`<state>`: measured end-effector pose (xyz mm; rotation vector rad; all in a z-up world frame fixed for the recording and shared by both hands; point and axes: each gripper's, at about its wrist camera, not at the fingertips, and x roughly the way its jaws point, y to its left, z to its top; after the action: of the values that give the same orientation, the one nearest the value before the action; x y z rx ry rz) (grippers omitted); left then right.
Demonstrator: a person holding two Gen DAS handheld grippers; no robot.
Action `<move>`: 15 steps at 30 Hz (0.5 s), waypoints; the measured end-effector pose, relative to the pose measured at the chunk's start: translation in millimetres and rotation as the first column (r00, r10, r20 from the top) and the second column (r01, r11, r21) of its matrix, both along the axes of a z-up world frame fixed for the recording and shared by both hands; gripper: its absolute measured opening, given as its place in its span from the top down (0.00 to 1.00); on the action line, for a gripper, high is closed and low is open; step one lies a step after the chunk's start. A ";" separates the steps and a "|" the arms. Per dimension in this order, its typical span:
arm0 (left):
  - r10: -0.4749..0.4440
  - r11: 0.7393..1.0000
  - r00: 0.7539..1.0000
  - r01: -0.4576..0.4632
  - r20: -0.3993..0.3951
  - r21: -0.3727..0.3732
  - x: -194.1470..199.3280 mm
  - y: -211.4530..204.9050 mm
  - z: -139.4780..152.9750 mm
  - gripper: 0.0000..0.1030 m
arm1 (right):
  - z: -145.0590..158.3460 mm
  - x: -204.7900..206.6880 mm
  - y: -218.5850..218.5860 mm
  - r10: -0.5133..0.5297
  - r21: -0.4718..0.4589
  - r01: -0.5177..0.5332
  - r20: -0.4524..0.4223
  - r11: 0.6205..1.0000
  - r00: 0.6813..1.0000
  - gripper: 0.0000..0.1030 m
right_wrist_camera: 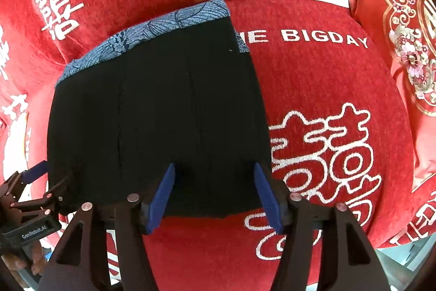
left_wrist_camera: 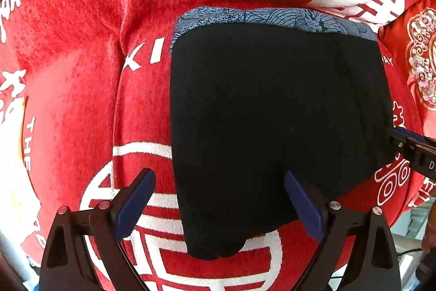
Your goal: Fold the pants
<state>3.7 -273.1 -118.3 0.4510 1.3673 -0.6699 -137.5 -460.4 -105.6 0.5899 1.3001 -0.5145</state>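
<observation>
Lying flat on the red blanket point(left_wrist_camera: 81, 18), the black pants point(left_wrist_camera: 272, 113) look like a compact folded block — blue patterned band point(right_wrist_camera: 152, 29) along the far edge. Left gripper point(left_wrist_camera: 218, 203) stands wide over the near corner, nothing pinched. Right gripper point(right_wrist_camera: 215, 195) straddles the near hem, partly spread, pads off the cloth. Little seems left — perhaps a tidy-up.

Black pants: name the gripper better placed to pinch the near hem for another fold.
Right, probably. The right gripper is open with both pads over the black pants at their near edge. The left gripper is open too, but one pad is off the side edge, over the red cover.
</observation>
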 end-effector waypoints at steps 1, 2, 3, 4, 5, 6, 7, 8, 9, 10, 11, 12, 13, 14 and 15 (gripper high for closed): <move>0.004 1.000 1.000 -0.004 -0.007 -0.001 0.6 0.5 0.2 0.07 | -0.6 -1.2 1.2 -0.003 -0.006 0.003 0.003 1.000 1.000 0.37; 0.004 1.000 1.000 -0.004 -0.011 -0.001 0.7 0.9 0.8 0.07 | -1.2 -2.1 2.2 -0.007 -0.011 0.007 0.005 1.000 1.000 0.37; 0.002 1.000 1.000 -0.002 -0.012 0.000 0.8 1.2 1.5 0.07 | -2.0 -3.2 2.9 -0.011 -0.016 0.011 0.006 1.000 1.000 0.37; -0.002 1.000 1.000 0.002 -0.006 0.002 1.3 1.8 3.3 0.07 | -2.6 -5.4 4.0 -0.018 -0.021 0.018 0.010 1.000 1.000 0.36; -0.007 1.000 1.000 0.007 0.004 0.002 1.8 2.8 5.6 0.07 | -3.3 -7.5 4.6 -0.025 -0.022 0.026 0.013 0.999 1.000 0.36; -0.010 1.000 1.000 0.010 0.016 0.003 2.1 4.0 7.9 0.07 | -4.3 -8.7 5.1 -0.030 -0.022 0.030 0.016 0.999 0.999 0.35; -0.015 1.000 0.999 0.015 0.032 0.007 3.6 6.0 10.8 0.07 | -4.9 -10.5 5.6 -0.033 -0.021 0.033 0.019 0.999 0.999 0.33; -0.014 1.000 0.999 0.014 0.038 0.008 5.0 7.5 12.4 0.07 | -5.7 -12.5 6.6 -0.032 -0.021 0.033 0.023 0.999 0.999 0.33; -0.011 1.000 0.999 0.011 0.041 0.006 7.0 9.1 13.8 0.07 | -5.5 -12.5 7.3 -0.028 -0.021 0.029 0.026 0.999 0.999 0.31; -0.005 1.000 0.999 0.005 0.042 0.001 9.7 11.0 15.6 0.07 | -5.8 -13.7 8.6 -0.020 -0.017 0.020 0.027 1.000 0.999 0.29; 0.003 1.000 0.999 -0.003 0.040 -0.005 13.3 12.8 17.6 0.07 | -5.8 -14.4 9.0 -0.011 -0.012 0.011 0.027 1.000 1.000 0.29; 0.010 1.000 0.999 -0.010 0.038 -0.011 16.3 14.0 19.2 0.07 | -4.6 -15.6 8.5 0.004 -0.001 -0.003 0.030 1.000 1.000 0.29; 0.019 1.000 0.999 -0.018 0.034 -0.021 21.1 14.8 21.3 0.07 | -2.2 -16.6 7.6 0.015 0.009 -0.015 0.034 1.000 0.999 0.29; 0.024 0.999 0.999 -0.023 0.028 -0.030 25.0 14.8 22.6 0.07 | 0.9 -18.2 5.7 0.027 0.021 -0.028 0.042 0.999 0.999 0.28; 0.027 0.999 0.999 -0.026 0.025 -0.035 26.9 14.3 22.9 0.07 | 3.7 -19.8 2.2 0.039 0.031 -0.040 0.050 0.999 0.998 0.28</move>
<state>30.7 -258.7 -95.4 0.4115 1.3335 -0.6636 -157.3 -458.2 -101.9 0.5989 1.2728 -0.4445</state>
